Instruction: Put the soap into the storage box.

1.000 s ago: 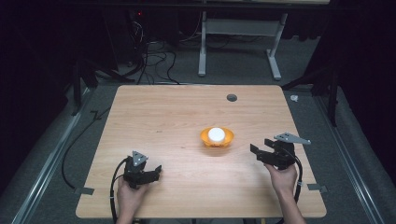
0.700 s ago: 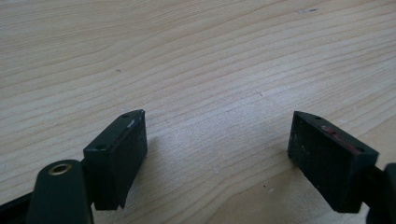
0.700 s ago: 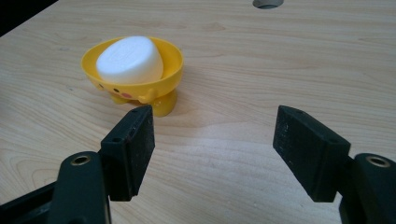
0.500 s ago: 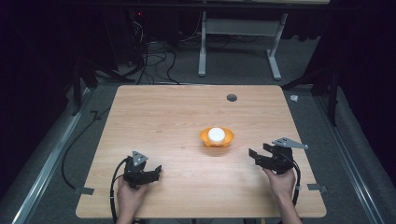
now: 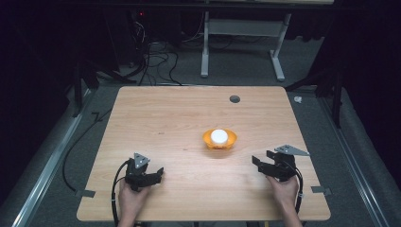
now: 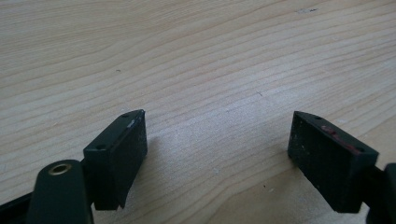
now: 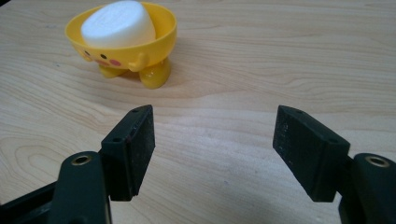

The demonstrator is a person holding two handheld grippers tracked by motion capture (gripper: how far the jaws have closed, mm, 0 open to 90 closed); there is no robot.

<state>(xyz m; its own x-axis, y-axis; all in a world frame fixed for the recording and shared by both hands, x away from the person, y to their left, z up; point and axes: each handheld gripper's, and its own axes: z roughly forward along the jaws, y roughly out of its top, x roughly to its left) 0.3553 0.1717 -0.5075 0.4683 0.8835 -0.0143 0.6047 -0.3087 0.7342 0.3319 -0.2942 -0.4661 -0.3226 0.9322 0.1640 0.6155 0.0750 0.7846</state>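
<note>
A yellow chick-faced bowl stands right of the table's middle and holds a white round block. My right gripper sits low over the wood, near and to the right of the bowl, pointing left. In the right gripper view the jaws stand apart with bare wood between them, and the bowl with its white block lies ahead at the upper left. My left gripper rests near the front left; its jaws are open over bare wood.
The wooden table has a dark round hole near its far edge. Cables lie on the floor beyond it, beside a white desk frame. Grey tape tabs mark the front corners.
My right gripper has sunk a little toward the tabletop and nearer the front edge. The left gripper and the bowl have stayed put.
</note>
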